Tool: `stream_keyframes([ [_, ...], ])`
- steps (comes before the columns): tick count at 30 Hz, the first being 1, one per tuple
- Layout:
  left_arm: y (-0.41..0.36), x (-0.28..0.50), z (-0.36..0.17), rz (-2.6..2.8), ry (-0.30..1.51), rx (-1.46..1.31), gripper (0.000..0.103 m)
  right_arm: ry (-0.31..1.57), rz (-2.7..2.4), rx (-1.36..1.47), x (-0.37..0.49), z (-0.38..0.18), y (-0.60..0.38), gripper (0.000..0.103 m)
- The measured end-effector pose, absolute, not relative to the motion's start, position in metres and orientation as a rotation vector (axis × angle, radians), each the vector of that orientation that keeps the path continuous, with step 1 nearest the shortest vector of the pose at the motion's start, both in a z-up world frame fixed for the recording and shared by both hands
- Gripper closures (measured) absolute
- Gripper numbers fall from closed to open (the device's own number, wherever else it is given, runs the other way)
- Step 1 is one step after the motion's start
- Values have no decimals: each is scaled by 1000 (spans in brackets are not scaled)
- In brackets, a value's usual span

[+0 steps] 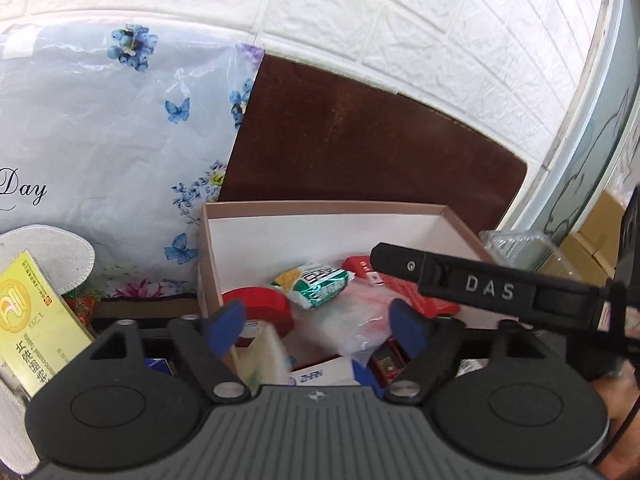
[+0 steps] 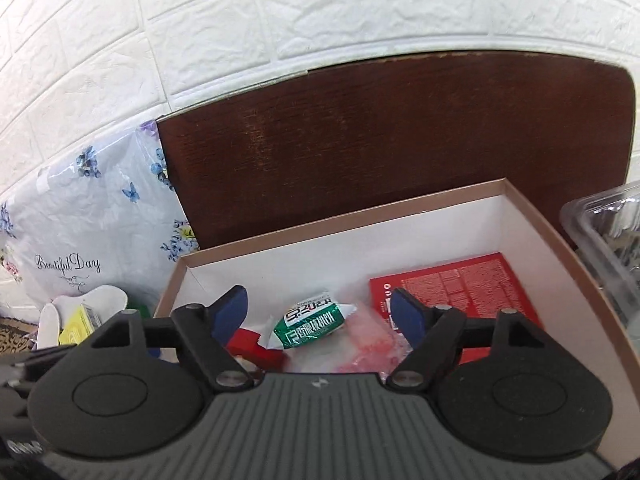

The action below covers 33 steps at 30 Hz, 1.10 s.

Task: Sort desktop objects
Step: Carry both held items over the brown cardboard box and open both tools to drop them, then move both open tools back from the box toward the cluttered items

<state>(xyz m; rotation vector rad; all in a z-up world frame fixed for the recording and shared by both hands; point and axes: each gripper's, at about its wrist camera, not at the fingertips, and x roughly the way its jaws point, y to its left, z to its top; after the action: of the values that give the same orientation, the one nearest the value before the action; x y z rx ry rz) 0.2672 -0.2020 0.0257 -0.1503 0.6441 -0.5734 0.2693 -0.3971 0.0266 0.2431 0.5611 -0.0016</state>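
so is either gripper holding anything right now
No. The left gripper and the right gripper are both open over the box, with nothing between their fingers.

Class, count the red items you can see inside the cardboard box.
2: a red tape roll at the box's left, a flat red packet at its right; clutter may hide others.

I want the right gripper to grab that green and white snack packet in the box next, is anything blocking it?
Nothing visible does. The right gripper hangs open above the box, and the green and white snack packet lies uncovered on top between its jaws.
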Motion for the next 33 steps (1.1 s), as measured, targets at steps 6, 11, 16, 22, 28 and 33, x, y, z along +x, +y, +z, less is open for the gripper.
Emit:
stream_keyframes([
  [6, -204, 250, 31, -540, 620, -108, 9, 538, -48, 252, 251, 31, -401, 5],
  [11, -199, 240, 30, -522, 641, -110, 9, 557, -57, 245, 236, 32, -399, 5],
  [16, -192, 224, 33, -513, 629, -95, 9, 560, -71, 228, 219, 35, -395, 5],
  [22, -181, 197, 37, -503, 611, -90, 9, 556, -82, 207, 193, 44, -385, 5],
  [28, -168, 166, 39, -478, 602, -89, 9, 526, -123, 122, 163, 52, -367, 5],
  [33, -155, 142, 42, -486, 585, -132, 9, 494, -115, 141, 139, 58, -361, 5],
])
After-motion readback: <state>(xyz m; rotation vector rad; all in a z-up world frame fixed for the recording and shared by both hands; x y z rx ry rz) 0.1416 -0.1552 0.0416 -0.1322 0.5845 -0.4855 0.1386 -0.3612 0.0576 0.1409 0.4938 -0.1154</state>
